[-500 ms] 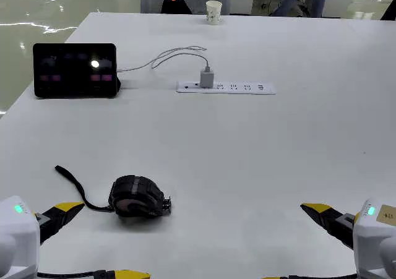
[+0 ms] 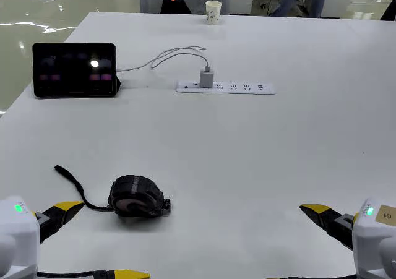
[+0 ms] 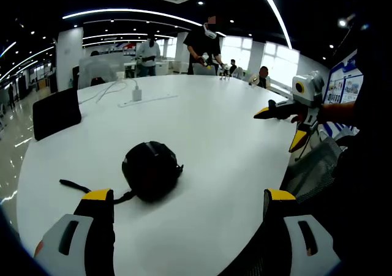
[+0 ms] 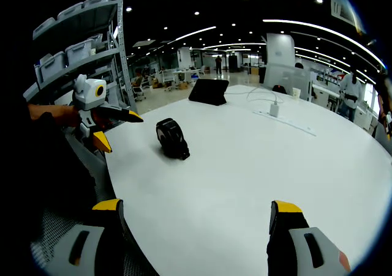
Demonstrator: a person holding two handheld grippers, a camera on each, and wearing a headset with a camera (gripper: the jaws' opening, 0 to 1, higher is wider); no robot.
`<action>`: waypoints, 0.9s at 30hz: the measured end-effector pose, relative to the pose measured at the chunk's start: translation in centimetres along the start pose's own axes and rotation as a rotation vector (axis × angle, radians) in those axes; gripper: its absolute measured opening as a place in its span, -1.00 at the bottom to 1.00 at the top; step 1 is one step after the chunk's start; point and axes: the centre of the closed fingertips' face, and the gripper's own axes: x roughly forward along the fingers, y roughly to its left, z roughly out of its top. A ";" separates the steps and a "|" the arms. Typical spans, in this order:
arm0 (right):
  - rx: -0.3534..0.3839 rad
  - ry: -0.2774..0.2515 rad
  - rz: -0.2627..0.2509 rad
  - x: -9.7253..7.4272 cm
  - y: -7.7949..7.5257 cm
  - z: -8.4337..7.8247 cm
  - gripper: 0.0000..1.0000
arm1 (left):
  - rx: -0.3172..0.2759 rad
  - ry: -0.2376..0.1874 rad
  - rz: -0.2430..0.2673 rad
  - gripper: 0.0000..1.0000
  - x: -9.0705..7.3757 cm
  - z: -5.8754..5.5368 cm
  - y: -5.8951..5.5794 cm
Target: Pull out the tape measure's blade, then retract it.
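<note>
Tape measure [image 2: 137, 197] lies on the white table [image 2: 247, 143] just ahead of the left gripper [image 3: 188, 196], blade seemingly wound in. That gripper and the right gripper [image 4: 196, 205] gape, holding nothing. Step 1 is not yet begun: next, 1 gripper clamps the tape measure while the other pinches its blade hook [image 2: 166, 203].

Yellow-tipped white left tongs [image 3: 188, 194], right tongs [image 4: 196, 205]
</note>
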 end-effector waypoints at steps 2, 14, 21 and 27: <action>0.002 0.001 0.000 0.0 -0.1 0.0 0.98 | 0.002 0.000 0.001 0.98 0.0 0.0 0.0; -0.013 0.026 0.004 0.2 -0.1 -0.4 0.98 | 0.004 0.000 0.002 0.98 0.0 0.1 0.2; -0.014 0.032 0.005 0.3 -0.2 -0.5 0.98 | 0.010 0.004 -0.004 0.98 0.1 0.1 0.4; -0.019 0.038 0.007 0.4 -0.4 -0.4 0.98 | 0.017 0.005 -0.009 0.98 0.2 0.3 0.6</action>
